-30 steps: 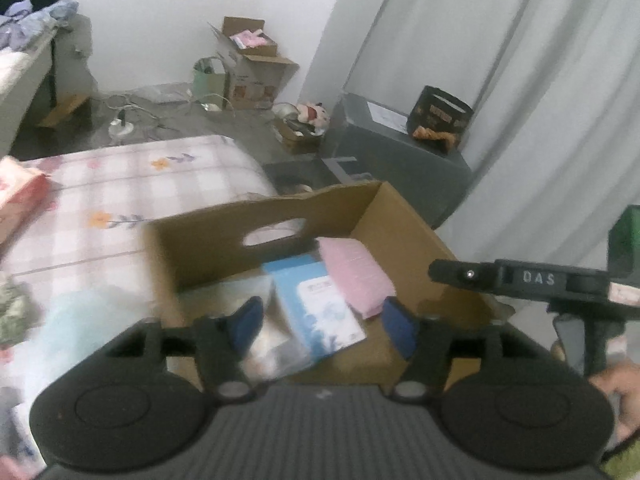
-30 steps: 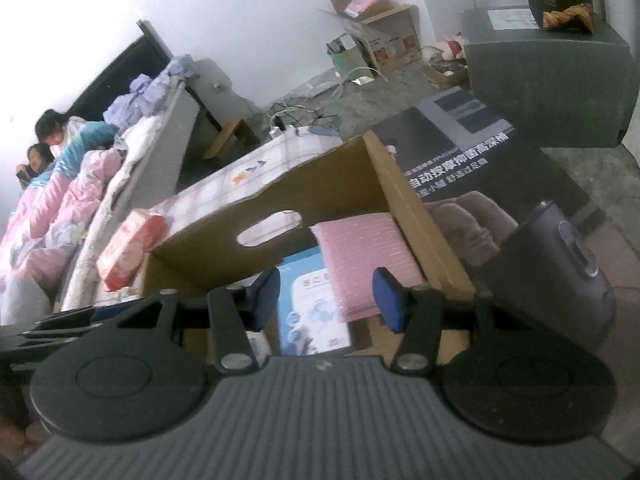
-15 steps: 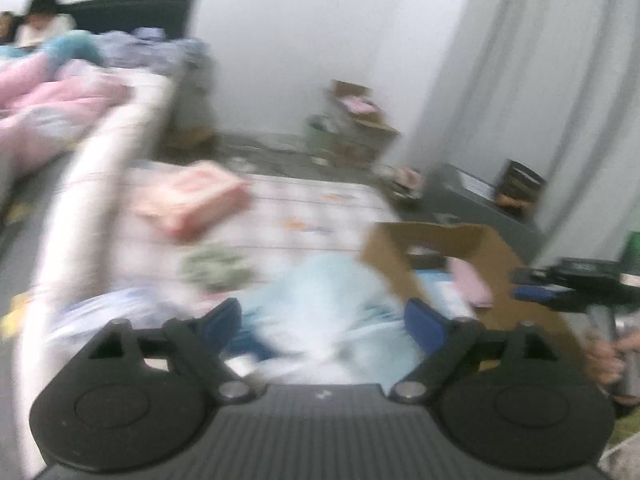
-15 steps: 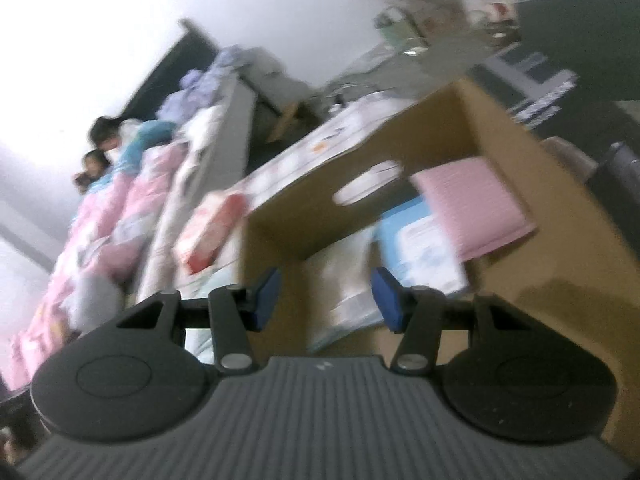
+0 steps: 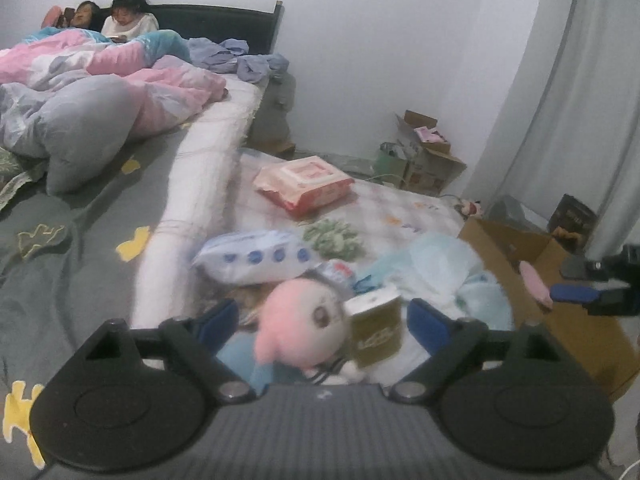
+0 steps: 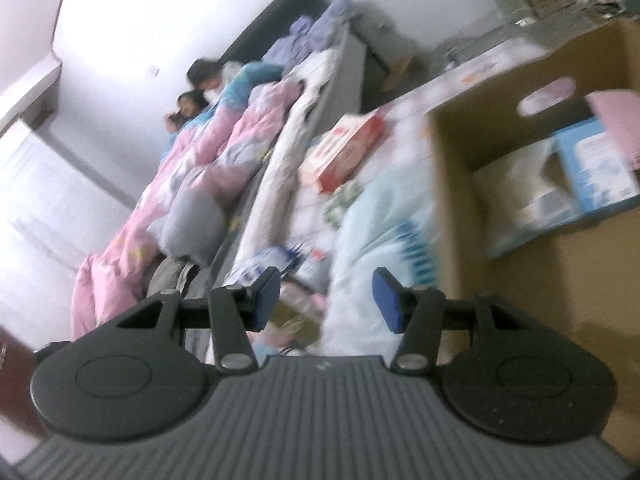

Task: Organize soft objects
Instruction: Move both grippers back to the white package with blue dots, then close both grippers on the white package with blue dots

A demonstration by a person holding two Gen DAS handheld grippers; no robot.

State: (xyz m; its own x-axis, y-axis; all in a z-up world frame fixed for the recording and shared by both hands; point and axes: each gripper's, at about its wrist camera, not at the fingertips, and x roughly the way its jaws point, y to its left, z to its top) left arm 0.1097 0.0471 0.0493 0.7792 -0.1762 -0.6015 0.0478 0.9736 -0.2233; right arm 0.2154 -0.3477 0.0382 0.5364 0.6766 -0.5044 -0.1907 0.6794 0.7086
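— Where is the plush doll (image 5: 298,334)?
— On the mattress, between the fingers of the left tongs (image 5: 320,322), which are spread and touch nothing. It is pink-headed, with one round eye and a striped body; a gold packet (image 5: 376,330) leans just beside it.
— And the right tongs (image 6: 326,300)?
— Spread too, empty, over a pale blue soft pack (image 6: 384,232) beside the cardboard box (image 6: 452,168), which holds a pink pack (image 6: 618,128).

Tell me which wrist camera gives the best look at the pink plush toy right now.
The left wrist view. The pink plush toy sits between the open left gripper, face and eye visible. In the right wrist view only a blurred pink sliver shows low beside the open right gripper.
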